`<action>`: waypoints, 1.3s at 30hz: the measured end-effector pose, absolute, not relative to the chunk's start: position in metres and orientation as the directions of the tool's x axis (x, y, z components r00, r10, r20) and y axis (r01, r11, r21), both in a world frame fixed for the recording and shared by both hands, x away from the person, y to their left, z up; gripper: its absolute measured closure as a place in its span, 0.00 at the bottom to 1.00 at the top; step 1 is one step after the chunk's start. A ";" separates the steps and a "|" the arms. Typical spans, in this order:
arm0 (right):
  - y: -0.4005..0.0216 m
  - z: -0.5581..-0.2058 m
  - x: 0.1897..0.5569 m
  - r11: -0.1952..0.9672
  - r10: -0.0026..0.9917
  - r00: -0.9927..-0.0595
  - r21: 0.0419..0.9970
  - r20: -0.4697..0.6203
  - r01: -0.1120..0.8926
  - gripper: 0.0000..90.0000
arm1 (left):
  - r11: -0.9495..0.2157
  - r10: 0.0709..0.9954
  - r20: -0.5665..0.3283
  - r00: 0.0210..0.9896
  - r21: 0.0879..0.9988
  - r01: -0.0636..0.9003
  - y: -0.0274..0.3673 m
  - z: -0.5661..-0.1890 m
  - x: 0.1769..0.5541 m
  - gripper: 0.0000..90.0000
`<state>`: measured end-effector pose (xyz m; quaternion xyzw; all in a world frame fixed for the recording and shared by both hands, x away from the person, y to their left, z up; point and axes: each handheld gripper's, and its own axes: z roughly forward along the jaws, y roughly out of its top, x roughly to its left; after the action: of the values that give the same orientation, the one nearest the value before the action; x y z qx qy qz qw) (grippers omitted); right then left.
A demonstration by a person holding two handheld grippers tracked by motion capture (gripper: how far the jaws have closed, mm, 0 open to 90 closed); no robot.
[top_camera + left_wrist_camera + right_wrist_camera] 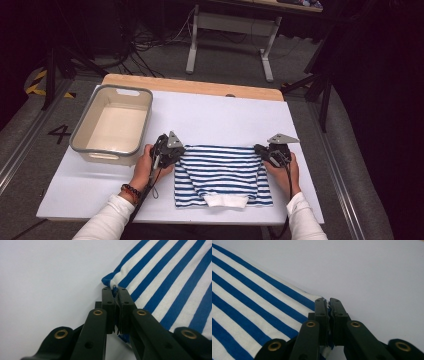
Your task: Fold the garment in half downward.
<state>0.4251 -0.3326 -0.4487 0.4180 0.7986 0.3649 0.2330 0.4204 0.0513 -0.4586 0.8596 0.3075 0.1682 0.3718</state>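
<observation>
My left gripper (172, 152) is clamped on the far left corner of the blue-and-white striped cotton shirt (222, 172), which lies folded flat on the white sheet-covered table (225, 117) near my edge of it. In the left gripper view the two black jaws meet on a bunched fold of blue hem, with the striped cloth (170, 287) spreading away to the right of them and bare white surface to the left. My right gripper (267, 152) pinches the opposite far corner in the same way: in the right gripper view the jaws press together on the shirt's edge, the stripes (249, 310) running off to their left. The white ribbed collar (226, 201) points toward me, between my forearms. A grey-rimmed cream plastic tub (112, 125) stands well apart at the table's left.
</observation>
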 end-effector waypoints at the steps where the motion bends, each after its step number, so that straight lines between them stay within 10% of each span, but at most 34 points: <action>1: -0.333 -0.448 0.425 0.380 0.841 -0.536 0.782 -0.071 0.494 0.95 | -0.531 0.657 0.062 0.751 0.746 0.403 0.051 -0.457 0.422 0.96; 39: -0.325 -0.441 0.491 0.317 0.910 -0.398 0.811 -0.115 0.492 0.94 | -0.516 0.757 0.151 0.636 0.735 0.439 0.028 -0.447 0.500 0.96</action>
<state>0.4915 -0.3250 -0.4405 0.4634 0.7565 0.3557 0.2938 0.5000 0.0283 -0.4473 0.8384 0.3568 0.2342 0.3389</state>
